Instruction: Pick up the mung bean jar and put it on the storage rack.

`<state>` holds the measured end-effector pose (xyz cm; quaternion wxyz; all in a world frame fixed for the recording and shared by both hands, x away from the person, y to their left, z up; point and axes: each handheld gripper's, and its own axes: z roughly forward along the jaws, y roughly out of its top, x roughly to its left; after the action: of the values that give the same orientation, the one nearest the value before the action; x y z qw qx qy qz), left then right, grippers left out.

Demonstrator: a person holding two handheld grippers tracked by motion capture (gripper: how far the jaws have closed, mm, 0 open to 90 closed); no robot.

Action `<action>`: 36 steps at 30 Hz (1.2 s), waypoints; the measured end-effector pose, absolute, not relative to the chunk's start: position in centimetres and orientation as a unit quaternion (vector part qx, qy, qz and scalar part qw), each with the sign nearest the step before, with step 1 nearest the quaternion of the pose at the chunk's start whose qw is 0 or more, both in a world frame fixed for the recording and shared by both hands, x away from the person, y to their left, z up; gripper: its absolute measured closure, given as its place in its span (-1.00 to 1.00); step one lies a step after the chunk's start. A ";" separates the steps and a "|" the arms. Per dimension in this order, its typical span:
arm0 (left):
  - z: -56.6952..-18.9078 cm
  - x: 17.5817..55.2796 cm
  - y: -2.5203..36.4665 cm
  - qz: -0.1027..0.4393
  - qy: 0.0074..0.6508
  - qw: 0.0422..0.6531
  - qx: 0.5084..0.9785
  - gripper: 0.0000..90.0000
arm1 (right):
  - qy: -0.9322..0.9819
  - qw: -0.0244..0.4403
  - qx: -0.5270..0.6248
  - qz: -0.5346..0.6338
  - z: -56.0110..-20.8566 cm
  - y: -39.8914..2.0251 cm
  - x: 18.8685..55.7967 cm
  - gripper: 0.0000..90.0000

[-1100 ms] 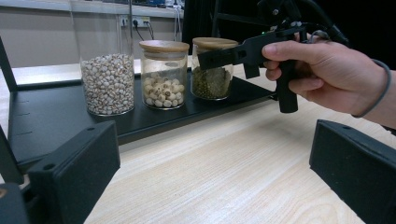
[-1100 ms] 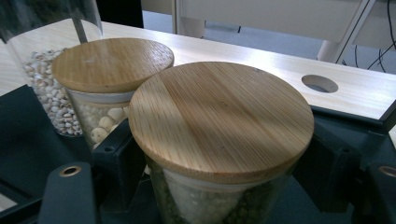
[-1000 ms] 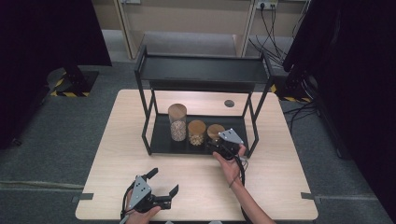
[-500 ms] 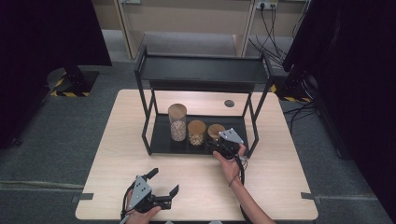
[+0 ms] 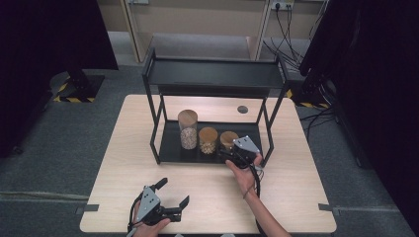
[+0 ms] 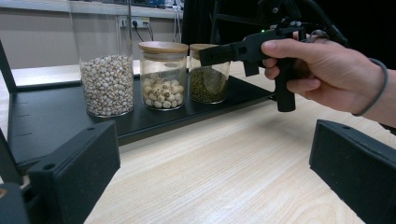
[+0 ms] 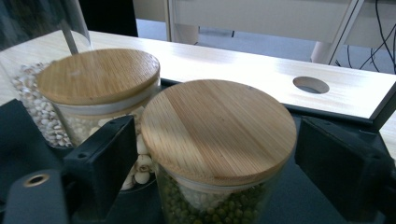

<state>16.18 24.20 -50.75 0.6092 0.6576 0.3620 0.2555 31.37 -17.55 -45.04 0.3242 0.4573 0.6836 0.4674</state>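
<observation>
**Right gripper poised around the shortest jar on the shelf's lower tray**

Three lidded glass jars stand in a row on the lower tray [image 5: 173, 148] of a black shelf frame, centre of the high view. The short jar [image 7: 219, 154], filled with small green beans under a bamboo lid, is the rightmost of the row there and fills the middle of the right gripper view. The right gripper [image 5: 232, 154] is at it: its fingers [image 7: 100, 163] stand wide open, one at either side of the jar at lid height, gripping nothing. Whether either finger touches the glass I cannot tell.

The medium jar [image 7: 93, 93] stands just beside the short one, at upper left of the right gripper view, so the left-hand finger has little room between them.

Handling, as a judgement: glass is rigid, smooth and breakable, and the bean filling adds weight. The lid may only sit loose, so the hold belongs on the glass wall just beneath the lid, squarely across its widest part, firm enough not to slip.

The left gripper [image 5: 168, 200] rests low over the tabletop [image 5: 306, 187] at lower left of the high view, fingers wide apart and empty.
</observation>
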 end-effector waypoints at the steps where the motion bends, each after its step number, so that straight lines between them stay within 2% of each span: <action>1: -50.7 16.2 24.2 0.256 0.362 0.609 0.658 -0.97 | 0.682 0.321 0.458 0.471 -45.0 -17.7 31.2 -0.77; 15: -50.8 16.2 24.2 0.255 0.361 0.608 0.659 -0.97 | 0.675 0.301 0.450 0.501 -44.6 -18.8 28.9 -0.91; 36: -50.8 16.2 24.1 0.255 0.362 0.608 0.659 -0.97 | 0.684 0.270 0.401 0.546 -43.9 -19.6 25.0 -0.92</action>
<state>16.21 24.15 -50.77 0.6078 0.6591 0.3623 0.2550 25.05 -19.60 -43.91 0.2705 0.4006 0.6841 0.5462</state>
